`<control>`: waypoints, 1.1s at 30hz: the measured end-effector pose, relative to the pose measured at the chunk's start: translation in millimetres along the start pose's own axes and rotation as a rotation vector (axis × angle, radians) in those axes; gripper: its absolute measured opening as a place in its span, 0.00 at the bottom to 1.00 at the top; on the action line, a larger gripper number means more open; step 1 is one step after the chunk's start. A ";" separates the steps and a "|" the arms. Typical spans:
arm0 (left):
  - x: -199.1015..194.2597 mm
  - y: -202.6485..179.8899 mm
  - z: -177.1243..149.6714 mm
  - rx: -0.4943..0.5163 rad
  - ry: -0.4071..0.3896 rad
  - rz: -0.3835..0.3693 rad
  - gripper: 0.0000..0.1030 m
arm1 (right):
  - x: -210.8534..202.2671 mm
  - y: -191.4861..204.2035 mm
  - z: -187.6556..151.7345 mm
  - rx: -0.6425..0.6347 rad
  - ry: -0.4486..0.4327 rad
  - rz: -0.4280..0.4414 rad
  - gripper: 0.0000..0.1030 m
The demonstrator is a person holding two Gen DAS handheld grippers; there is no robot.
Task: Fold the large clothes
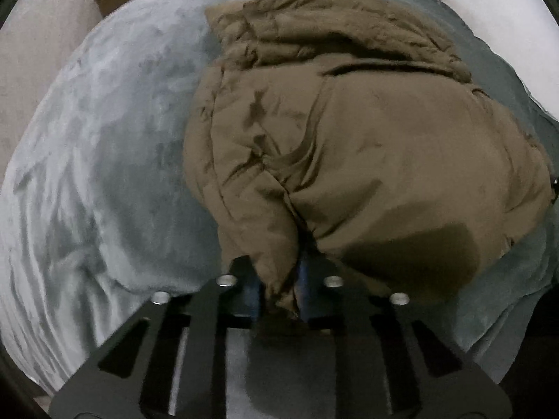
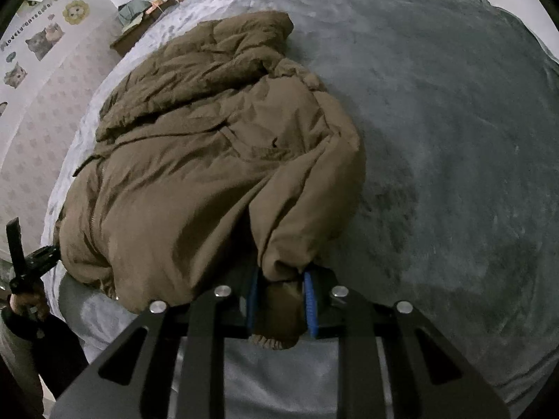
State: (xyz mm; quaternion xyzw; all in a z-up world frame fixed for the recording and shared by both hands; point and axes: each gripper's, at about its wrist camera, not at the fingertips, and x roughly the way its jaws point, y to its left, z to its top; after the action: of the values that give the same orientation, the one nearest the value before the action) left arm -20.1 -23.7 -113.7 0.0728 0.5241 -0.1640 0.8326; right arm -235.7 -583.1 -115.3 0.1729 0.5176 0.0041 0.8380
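Observation:
A big olive-brown padded jacket (image 1: 367, 132) lies crumpled on a grey-blue plush bed cover (image 1: 115, 146). My left gripper (image 1: 279, 289) is shut on a fold of the jacket's near edge, and the cloth bunches up between its blue pads. In the right wrist view the same jacket (image 2: 195, 160) stretches away to the upper left. My right gripper (image 2: 279, 300) is shut on a sleeve end, whose elastic cuff (image 2: 272, 340) hangs out below the pads. At that view's far left edge a person's hand (image 2: 26, 302) holds the black frame of the left gripper.
A wooden bedside table (image 2: 139, 31) with small items stands beyond the bed's far left corner. A wall with cat stickers (image 2: 42, 38) runs along the left. The bed cover (image 2: 454, 157) spreads wide to the jacket's right.

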 end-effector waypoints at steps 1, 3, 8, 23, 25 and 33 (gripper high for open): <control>-6.4 -0.1 1.9 0.007 -0.030 0.008 0.07 | -4.7 0.1 1.0 0.002 -0.026 0.009 0.21; -31.6 1.7 8.2 0.016 -0.140 0.039 0.06 | -24.2 0.9 4.4 0.004 -0.127 0.056 0.20; -74.2 22.2 33.4 -0.062 -0.266 0.009 0.07 | -69.7 2.5 17.0 0.019 -0.363 0.136 0.20; -44.3 52.3 164.1 -0.240 -0.387 -0.048 0.20 | -40.4 5.0 148.1 0.120 -0.444 0.121 0.23; -28.0 54.8 172.4 -0.232 -0.403 -0.039 0.26 | -23.4 1.2 163.1 0.153 -0.452 0.124 0.37; 24.1 126.5 177.0 -0.443 -0.391 -0.039 0.97 | 3.0 -22.3 174.8 0.182 -0.630 -0.010 0.97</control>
State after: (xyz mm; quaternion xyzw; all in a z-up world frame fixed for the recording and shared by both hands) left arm 183.8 38.0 -63.9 -0.1537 0.3782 -0.0726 0.9100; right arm -86.2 -653.4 -53.7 0.2375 0.2319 -0.0999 0.9380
